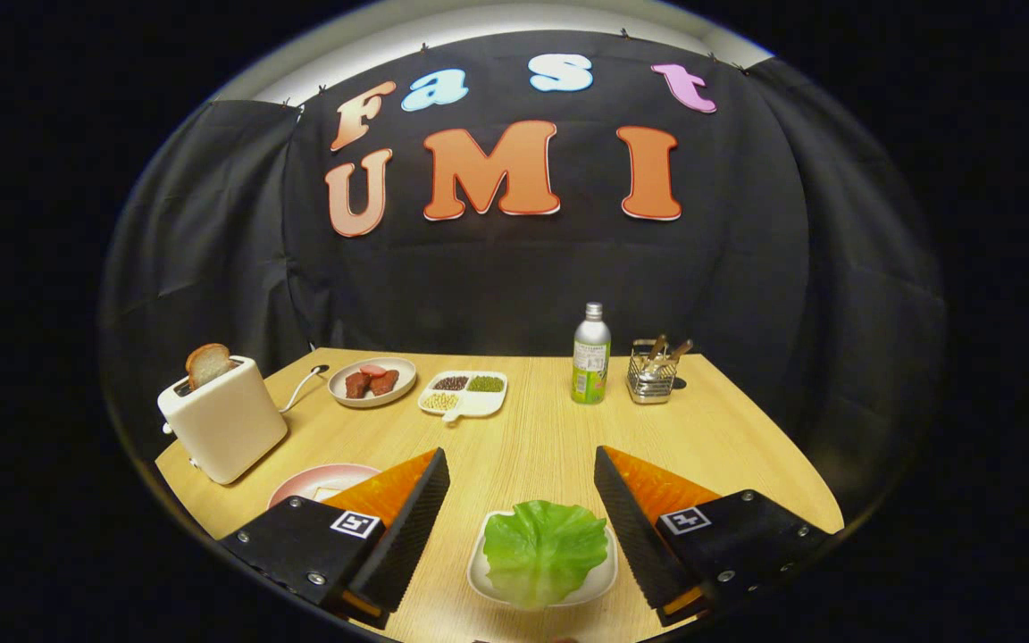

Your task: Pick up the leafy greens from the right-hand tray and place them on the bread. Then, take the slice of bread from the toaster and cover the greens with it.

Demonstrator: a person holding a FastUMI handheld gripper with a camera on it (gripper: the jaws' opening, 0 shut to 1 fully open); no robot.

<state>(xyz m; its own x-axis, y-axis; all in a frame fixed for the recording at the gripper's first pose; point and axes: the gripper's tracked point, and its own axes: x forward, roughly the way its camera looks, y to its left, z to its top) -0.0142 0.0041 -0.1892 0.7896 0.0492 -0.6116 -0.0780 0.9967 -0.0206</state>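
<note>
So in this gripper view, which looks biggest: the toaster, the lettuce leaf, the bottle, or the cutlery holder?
As they look here:
1. Toaster and lettuce leaf: about alike. The leaf lies between the open gripper fingers, nearest the camera, so I won't rank them.
2. Bottle
3. Cutlery holder

Gripper (522,473) held low, aimed forward and slightly downward. Both fingers (407,527) spread wide apart, roughly symmetric, tips angled inward toward each other. Nothing pressed between the pads; neither finger contacts anything.
</note>
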